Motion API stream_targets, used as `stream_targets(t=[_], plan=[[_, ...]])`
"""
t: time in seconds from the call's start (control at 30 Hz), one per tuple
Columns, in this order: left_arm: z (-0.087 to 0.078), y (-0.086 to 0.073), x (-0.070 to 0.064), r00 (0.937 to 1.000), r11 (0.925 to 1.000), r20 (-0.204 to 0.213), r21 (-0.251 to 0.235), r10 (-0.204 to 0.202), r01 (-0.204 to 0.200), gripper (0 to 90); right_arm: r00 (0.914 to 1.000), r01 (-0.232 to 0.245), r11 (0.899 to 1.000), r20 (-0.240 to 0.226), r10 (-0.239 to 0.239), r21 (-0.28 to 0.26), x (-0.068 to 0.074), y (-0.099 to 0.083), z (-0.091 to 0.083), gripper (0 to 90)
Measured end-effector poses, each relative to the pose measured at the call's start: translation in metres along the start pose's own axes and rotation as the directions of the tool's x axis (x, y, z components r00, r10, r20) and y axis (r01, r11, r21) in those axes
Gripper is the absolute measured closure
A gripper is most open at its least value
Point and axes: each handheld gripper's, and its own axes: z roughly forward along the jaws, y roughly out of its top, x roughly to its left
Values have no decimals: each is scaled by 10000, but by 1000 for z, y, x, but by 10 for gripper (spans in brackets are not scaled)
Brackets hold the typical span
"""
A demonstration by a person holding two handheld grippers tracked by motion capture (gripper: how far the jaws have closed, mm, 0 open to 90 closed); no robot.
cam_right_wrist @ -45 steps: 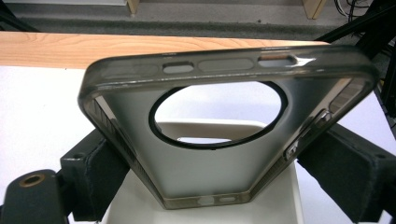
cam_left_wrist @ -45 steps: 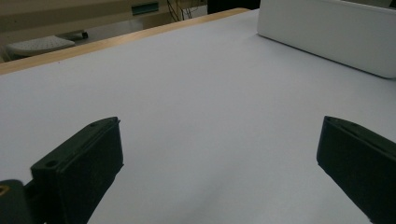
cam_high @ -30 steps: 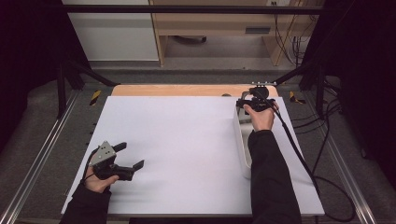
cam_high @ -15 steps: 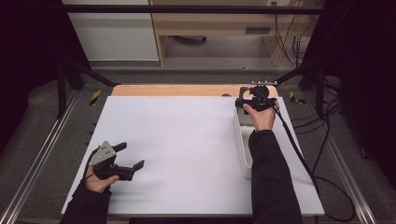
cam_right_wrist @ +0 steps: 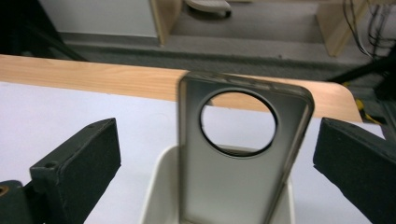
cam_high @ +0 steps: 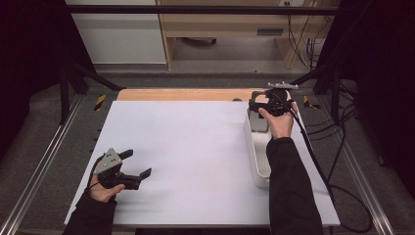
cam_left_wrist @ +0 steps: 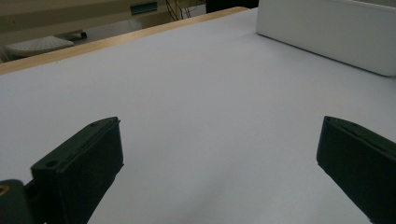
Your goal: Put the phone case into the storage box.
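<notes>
We saw a big flat white surface (cam_high: 195, 156) with a strip of light wood along its far edge. A long white plastic bin (cam_high: 255, 156) lay on the surface at about 3 o'clock from the middle, with its short ends pointing near and far.

The left hand-held gripper (cam_high: 136, 165) was at about 8 o'clock, low over the white surface, held in the person's left hand (cam_high: 103, 188). Its two black jaws stood wide apart with nothing between them. In the left gripper view we saw the jaws (cam_left_wrist: 224, 163) open over bare white surface, and the side of the white bin (cam_left_wrist: 327, 32) showed at 1 o'clock, well apart from them.

The right hand-held gripper (cam_high: 258, 105) was at about 2 o'clock, over the far end of the bin, held in the person's right hand (cam_high: 279, 120). The dark sleeve of that arm ran along above the bin.

In the right gripper view, a grey see-through phone case with a big round hole near its top (cam_right_wrist: 243, 163) stood upright in the far end of the bin (cam_right_wrist: 156, 196). It stood between the two black jaws of that hand-held gripper (cam_right_wrist: 219, 158). The jaws were wide apart, and we saw a gap on each side of the case, so they were not touching it. In the high view the case (cam_high: 258, 120) showed as a grey shape inside the bin, just below the gripper.
</notes>
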Motion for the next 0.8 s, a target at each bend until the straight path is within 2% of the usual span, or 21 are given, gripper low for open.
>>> stream_targets(t=[0.17,0.23,0.3,0.33,0.4,0.57,0.7,0.8], plan=[[0,0,0,10000,10000,27,-29,14,-14,0,9960,233,9973,-846,-291,-691,6,2,-22,12],[0,0,-1,10000,10000,43,-24,27,-27,0,9907,317,9947,-1286,-442,-979,9,3,-32,12],[0,0,-1,10000,10000,55,-26,22,-22,0,9818,401,9913,-1796,-624,-1250,13,2,-44,11],[0,0,-1,10000,10000,61,-38,18,-17,0,9791,452,9899,-1906,-706,-1345,14,2,-48,10],[-1,1,-1,10000,10000,76,-58,14,-13,0,9703,634,9861,-2217,-968,-1533,18,0,-58,9],[-1,1,-1,9999,10000,131,-87,29,-28,0,9410,974,9736,-2996,-1576,-2063,25,-7,-85,7],[-1,1,-2,9998,9999,187,-107,60,-58,0,9139,1311,9602,-3453,-2135,-2467,30,-15,-103,4],[-1,1,-2,9997,9999,218,-133,69,-66,0,8985,1431,9536,-3693,-2374,-2649,30,-23,-113,4]])
